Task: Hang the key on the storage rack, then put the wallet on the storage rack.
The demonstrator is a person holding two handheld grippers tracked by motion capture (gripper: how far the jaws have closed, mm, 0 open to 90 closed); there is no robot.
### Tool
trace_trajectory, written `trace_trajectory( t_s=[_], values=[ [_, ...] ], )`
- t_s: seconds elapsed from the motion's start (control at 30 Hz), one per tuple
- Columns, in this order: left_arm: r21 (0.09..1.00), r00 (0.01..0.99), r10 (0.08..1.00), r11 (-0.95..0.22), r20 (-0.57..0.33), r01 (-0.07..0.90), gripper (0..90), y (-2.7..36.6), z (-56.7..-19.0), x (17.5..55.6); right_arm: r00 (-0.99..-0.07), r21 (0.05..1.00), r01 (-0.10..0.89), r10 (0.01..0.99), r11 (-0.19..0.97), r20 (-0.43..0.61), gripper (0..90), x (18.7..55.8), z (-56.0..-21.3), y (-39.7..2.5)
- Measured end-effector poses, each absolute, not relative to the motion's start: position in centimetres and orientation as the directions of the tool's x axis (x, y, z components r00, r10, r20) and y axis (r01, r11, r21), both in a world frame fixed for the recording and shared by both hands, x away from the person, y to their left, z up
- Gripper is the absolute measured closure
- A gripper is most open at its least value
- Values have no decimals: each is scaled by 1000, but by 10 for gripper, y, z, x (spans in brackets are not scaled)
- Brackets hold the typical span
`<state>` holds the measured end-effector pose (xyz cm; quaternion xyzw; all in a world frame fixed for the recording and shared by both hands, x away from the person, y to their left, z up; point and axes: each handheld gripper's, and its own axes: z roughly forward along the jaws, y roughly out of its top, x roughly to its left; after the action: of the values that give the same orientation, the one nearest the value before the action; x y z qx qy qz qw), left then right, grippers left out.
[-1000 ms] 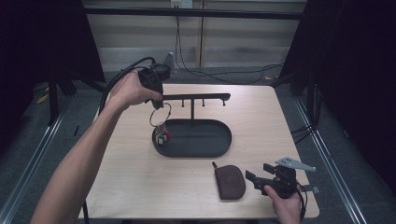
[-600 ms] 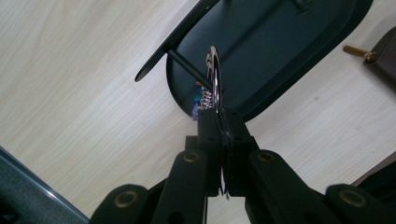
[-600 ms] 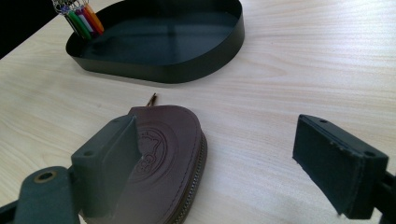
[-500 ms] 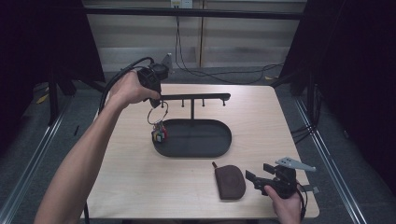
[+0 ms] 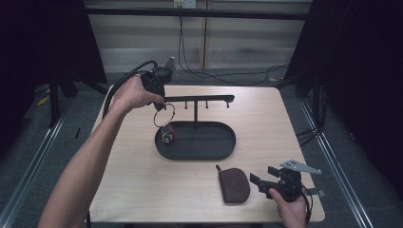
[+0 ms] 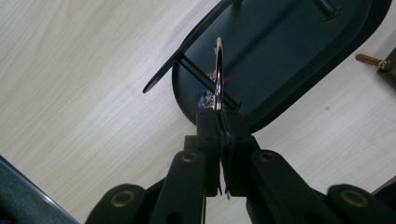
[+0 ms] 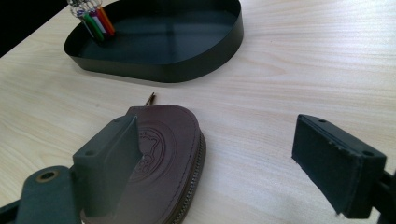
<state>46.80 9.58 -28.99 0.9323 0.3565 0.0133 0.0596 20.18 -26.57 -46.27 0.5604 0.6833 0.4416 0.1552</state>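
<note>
In the high view my left gripper point(image 5: 160, 101) is shut on a metal key ring point(image 5: 164, 116) at the left end of a black hanger bar point(image 5: 199, 99). Small coloured keys point(image 5: 167, 136) dangle from the ring over the left end of a black oval tray point(image 5: 204, 141). The left gripper view shows my left gripper point(image 6: 219, 116) pinching the ring point(image 6: 218, 65) edge-on, above the bar point(image 6: 161, 74) and tray point(image 6: 289, 56). My right gripper point(image 5: 259, 183) stands open beside a brown leather pouch point(image 5: 234, 185). In the right gripper view the right gripper point(image 7: 224, 158) has its left jaw over the pouch point(image 7: 163, 149).
The bar stands on a post rising from the tray and carries short pegs point(image 5: 206, 105) underneath. The tray wall point(image 7: 187, 70) and the keys point(image 7: 95, 21) lie beyond the pouch. Bare wooden tabletop point(image 5: 133, 185) surrounds them; the table's front edge is close to my right hand point(image 5: 291, 209).
My left gripper has lifted the key ring slightly, so the keys hang a little higher over the tray. The right gripper and the pouch have not moved.
</note>
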Motion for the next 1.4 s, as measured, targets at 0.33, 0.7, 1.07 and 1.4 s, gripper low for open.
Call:
trace_trajectory(
  t_s=[0.33,0.7,1.07,1.4],
  values=[
    [159,743,669,-732,-12,662,784,100,-288,462,-325,778,628,903,-17,281,155,202,-463,-265],
    [212,731,682,-711,-22,670,648,112,-279,451,-319,776,631,903,-24,287,157,202,-462,-265],
    [271,721,688,-680,-85,681,508,132,-285,437,-316,774,632,903,-29,292,156,203,-463,-266],
    [342,716,685,-646,-133,682,418,146,-280,421,-319,775,632,904,-23,287,157,203,-463,-265]
  ],
)
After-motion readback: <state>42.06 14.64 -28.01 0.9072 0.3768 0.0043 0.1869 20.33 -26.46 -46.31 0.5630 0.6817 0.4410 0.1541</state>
